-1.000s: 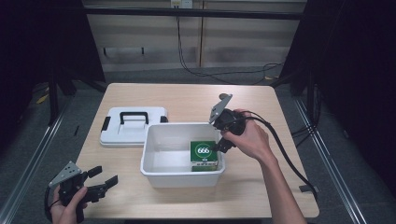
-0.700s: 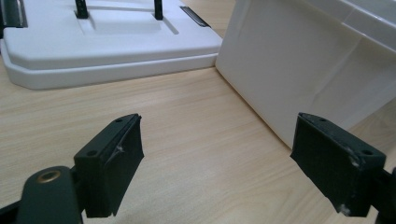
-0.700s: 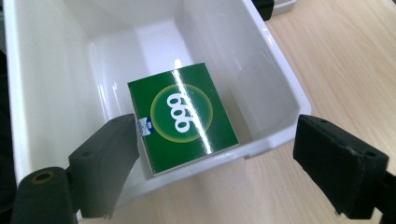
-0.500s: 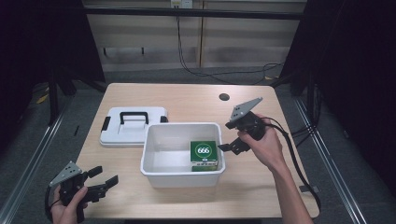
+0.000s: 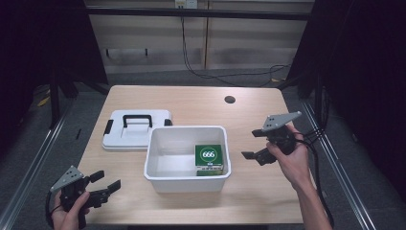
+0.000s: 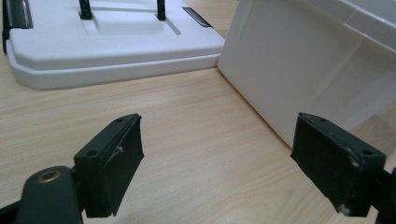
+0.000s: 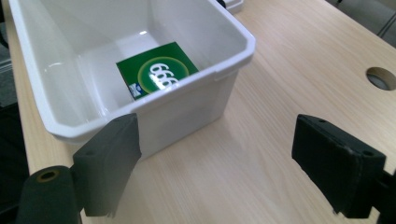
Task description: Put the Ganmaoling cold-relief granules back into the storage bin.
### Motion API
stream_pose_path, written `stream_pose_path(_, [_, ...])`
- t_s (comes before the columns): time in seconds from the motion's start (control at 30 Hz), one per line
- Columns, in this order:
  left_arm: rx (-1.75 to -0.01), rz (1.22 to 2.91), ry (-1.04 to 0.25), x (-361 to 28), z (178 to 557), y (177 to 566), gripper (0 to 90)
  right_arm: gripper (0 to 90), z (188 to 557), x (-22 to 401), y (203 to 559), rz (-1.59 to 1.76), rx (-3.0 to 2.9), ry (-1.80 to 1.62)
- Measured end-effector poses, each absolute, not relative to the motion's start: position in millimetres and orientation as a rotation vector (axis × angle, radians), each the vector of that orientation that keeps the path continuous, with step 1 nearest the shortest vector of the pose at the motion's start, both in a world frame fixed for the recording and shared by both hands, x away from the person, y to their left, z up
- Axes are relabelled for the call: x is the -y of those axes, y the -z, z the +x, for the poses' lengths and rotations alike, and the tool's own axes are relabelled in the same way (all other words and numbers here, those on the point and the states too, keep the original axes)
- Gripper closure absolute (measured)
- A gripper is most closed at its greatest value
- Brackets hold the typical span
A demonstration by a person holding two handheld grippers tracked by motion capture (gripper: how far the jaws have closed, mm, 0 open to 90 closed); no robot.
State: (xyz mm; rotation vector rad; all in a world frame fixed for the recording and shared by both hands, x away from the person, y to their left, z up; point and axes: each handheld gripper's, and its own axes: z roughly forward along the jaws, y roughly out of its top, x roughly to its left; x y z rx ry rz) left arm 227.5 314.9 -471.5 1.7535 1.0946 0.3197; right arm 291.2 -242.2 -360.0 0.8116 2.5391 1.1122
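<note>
- Since a second ago, the right gripper (image 5: pixel 257 143) has pulled back out of the white bin (image 5: pixel 186 176) and hangs beside its right wall, jaws spread wide and empty.
- High view: a green box (image 5: pixel 208 155) marked "666" lies flat in the bin's near right corner, numerals upright toward the person. The left gripper (image 5: pixel 106 181), spread wide, hovers at the table's (image 5: pixel 201 103) near left corner. A white lid (image 5: pixel 136 130) lies behind the bin.
- Left gripper view: wide jaws frame bare wood before the bin wall (image 6: pixel 308 70) and lid (image 6: pixel 112 51).
- Right gripper view: the box (image 7: pixel 156 75) sits tilted diagonally.

A wooden table (image 5: pixel 191 103) bears a white bin (image 5: pixel 186 173) and lid (image 5: pixel 136 132).
</note>
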Motion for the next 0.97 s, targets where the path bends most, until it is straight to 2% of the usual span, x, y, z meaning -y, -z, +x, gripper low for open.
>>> stream_pose_path(0.3, [-1.117,1.737,-0.321,-317,226,472,16.1,17.7,269,272,374,0.93,-2.443,-1.088])
stream_pose_path(0.53, [-1.118,1.743,-0.322,-318,228,472,16.1,17.5,253,293,406,1.043,-2.388,-1.101])
stream_pose_path(0.97, [-1.125,1.734,-0.317,-318,229,473,16.1,14.2,249,322,451,1.214,-2.339,-1.146])
